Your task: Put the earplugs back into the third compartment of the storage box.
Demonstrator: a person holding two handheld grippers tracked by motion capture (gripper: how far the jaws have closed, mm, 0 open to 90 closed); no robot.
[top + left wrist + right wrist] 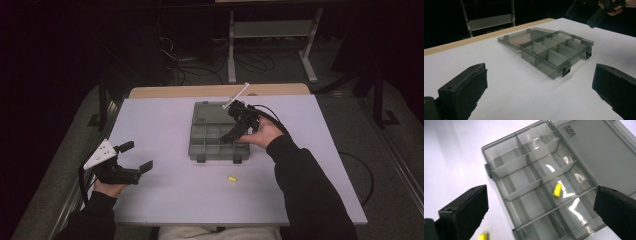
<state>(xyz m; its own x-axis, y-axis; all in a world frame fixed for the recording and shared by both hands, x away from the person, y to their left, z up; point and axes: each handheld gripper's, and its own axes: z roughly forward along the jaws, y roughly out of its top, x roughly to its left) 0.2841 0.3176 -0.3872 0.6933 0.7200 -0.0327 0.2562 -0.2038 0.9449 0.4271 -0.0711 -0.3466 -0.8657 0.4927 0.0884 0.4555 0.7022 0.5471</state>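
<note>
Work: sorting small yellow pieces into the box, judging by one piece inside and one outside.
Box [218, 134]: grey see-through organiser, mid-table, lid [209, 112] swung fully back flat on the far side of the box. Likely left that way so the compartments stay reachable from above.
Latches [566, 71]: two dark clips hang off the box's near wall, undone.
Piece in box [557, 190]: yellow plug lies in a middle compartment, tilted, touching the box floor, clear of the right jaws.
Piece on table [232, 178]: second yellow plug sits loose on the table [165, 200], just in front of the box's near right corner. Probably next to go in.
Right gripper [239, 124]: above the box's right half, pointing down into it. Jaws spread wide, nothing between them. Reads as a drop just made over the compartments, but that is a guess.
Left gripper [136, 156]: well to the left of the box, low over the table, aimed at the box. Jaws wide apart, holding nothing. Looks parked out of the way; the box needs no steadying while it sits flat.
Dividers [548, 48]: thin walls split the box into small cells; the other cells look empty in the right gripper view.
Risk: plug is light and round, may roll off the jaws or bounce over a divider.
</note>
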